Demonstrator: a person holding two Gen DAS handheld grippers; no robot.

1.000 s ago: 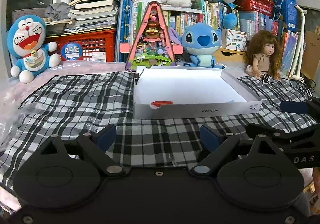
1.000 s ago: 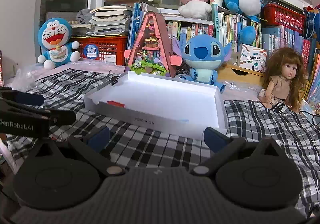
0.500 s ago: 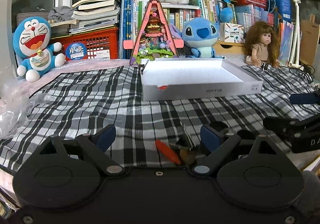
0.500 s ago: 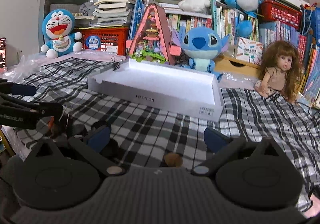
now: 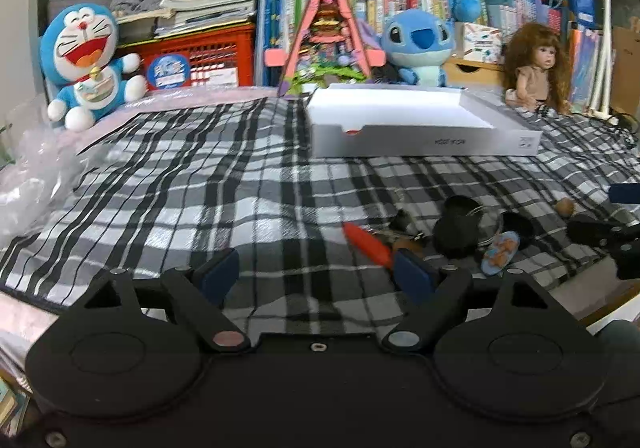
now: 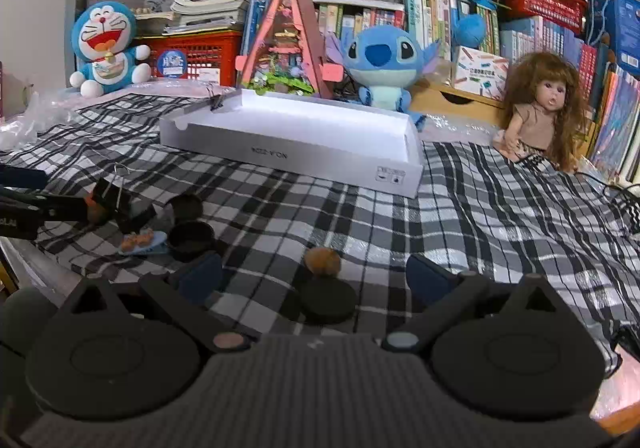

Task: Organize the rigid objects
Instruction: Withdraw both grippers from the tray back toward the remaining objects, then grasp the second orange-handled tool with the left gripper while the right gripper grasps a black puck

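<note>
Item: white box [image 5: 424,136], shallow, open-topped, on plaid cloth [image 5: 200,184] over the tabletop, at 12 o'clock from both cameras. One red piece [image 5: 352,131] shows at its front notch; the rest of its floor is hidden by the wall.

Change since a second ago: both views have dropped from the box toward the near edge, bringing into sight a loose cluster that was out of frame. Reading: collection is about to begin; sorting is barely started.

Cluster, at 2 o'clock in the left view: orange-red pointed piece [image 5: 368,246], black round caps [image 5: 456,234], blue oval plate [image 5: 500,252], binder clips [image 6: 116,196]. In the right view: brown ball [image 6: 322,262], black disc [image 6: 328,300].

Left hand-held gripper [image 5: 316,276]: jaws closing, nothing between them. Right hand-held gripper [image 6: 314,276]: spread wide, disc and ball between the pads, untouched.

Unclear: motion blur smears the clips.
</note>
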